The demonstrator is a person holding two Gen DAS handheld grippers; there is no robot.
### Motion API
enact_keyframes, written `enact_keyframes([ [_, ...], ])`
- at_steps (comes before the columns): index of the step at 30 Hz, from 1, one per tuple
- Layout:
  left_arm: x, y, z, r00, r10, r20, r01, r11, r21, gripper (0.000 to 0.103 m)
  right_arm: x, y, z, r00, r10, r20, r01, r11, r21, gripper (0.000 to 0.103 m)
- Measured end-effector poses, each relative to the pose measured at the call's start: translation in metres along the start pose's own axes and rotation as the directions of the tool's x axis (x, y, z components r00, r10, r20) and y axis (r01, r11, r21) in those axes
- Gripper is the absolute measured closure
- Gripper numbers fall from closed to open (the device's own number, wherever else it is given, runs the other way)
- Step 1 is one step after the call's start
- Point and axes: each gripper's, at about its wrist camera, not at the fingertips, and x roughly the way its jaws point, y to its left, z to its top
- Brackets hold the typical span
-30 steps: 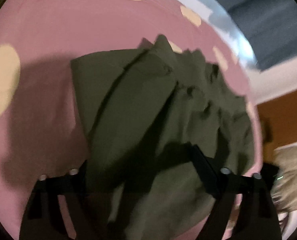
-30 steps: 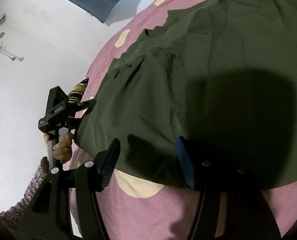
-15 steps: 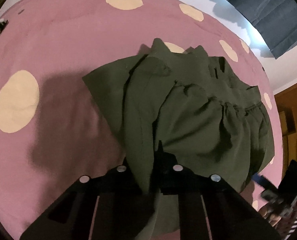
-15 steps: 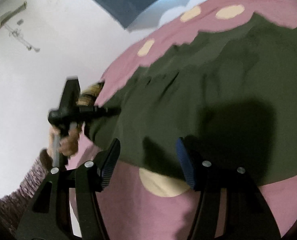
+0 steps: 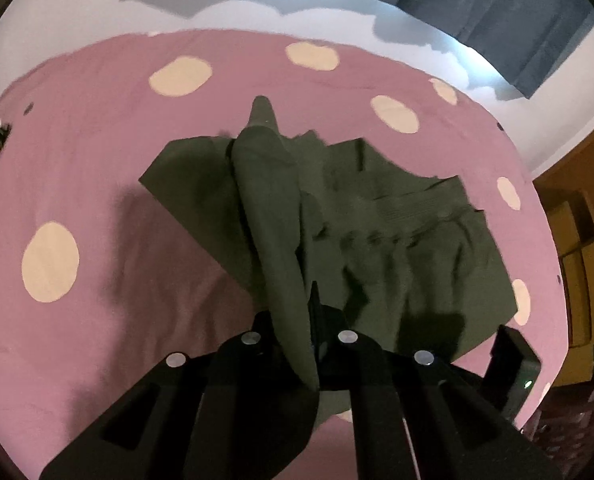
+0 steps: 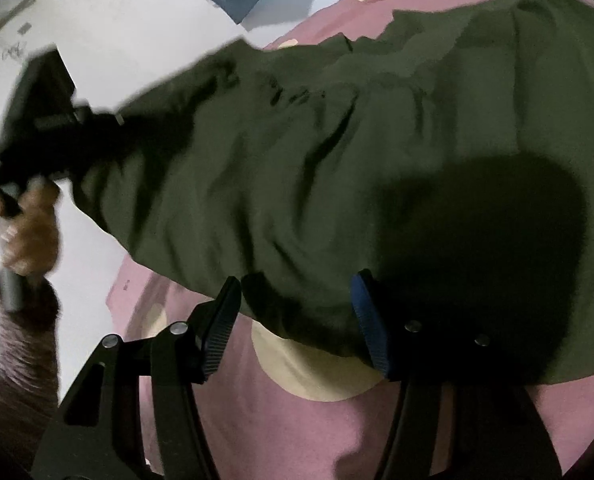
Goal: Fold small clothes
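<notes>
From the left wrist, the left gripper point(image 5: 297, 320) is clamped on a raised fold of the olive garment point(image 5: 377, 220) lying on the pink spotted bedsheet point(image 5: 97, 160), while from the right wrist the right gripper point(image 6: 293, 320) hangs with fingers spread over the garment's near hem.

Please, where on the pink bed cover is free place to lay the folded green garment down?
Bare cover lies left of the green garment, out to the cover's left edge, and beyond it up to the white wall. The right is crowded: garment nearly to the edge, right gripper at its hem, left gripper pinching a fold.
</notes>
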Motion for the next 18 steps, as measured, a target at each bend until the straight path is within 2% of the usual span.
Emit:
enact_keyframes([
  [4, -0.009, -0.023, 0.010, 1.000, -0.002, -0.015, 0.002, 1.000, 0.007, 0.096, -0.018, 0.019, 0.001, 0.998, -0.006, 0.056, 0.009, 0.999, -0.051, 0.046],
  [7, -0.012, -0.044, 0.016, 1.000, 0.013, -0.023, -0.013, 1.000, 0.026, 0.096, -0.004, 0.017, -0.006, 0.999, 0.035, -0.004, -0.035, 0.999, -0.041, 0.044],
  [9, -0.010, -0.061, 0.019, 0.999, -0.007, -0.047, 0.008, 0.999, 0.036, 0.096, 0.010, 0.013, -0.013, 0.999, 0.031, -0.017, -0.031, 0.998, -0.051, 0.044],
  [13, -0.002, -0.108, 0.025, 0.998, 0.052, -0.033, -0.048, 0.993, 0.109, 0.096, 0.010, 0.010, -0.012, 0.997, 0.072, 0.005, -0.071, 0.997, -0.041, 0.044],
  [16, 0.008, -0.141, 0.028, 0.997, 0.068, -0.046, -0.061, 0.989, 0.132, 0.096, -0.006, 0.000, -0.016, 0.992, 0.125, -0.005, -0.126, 0.992, -0.007, 0.044],
  [18, 0.019, -0.164, 0.027, 0.995, 0.093, -0.046, -0.084, 0.983, 0.163, 0.096, -0.021, -0.006, -0.018, 0.993, 0.120, 0.001, -0.120, 0.993, -0.010, 0.044],
])
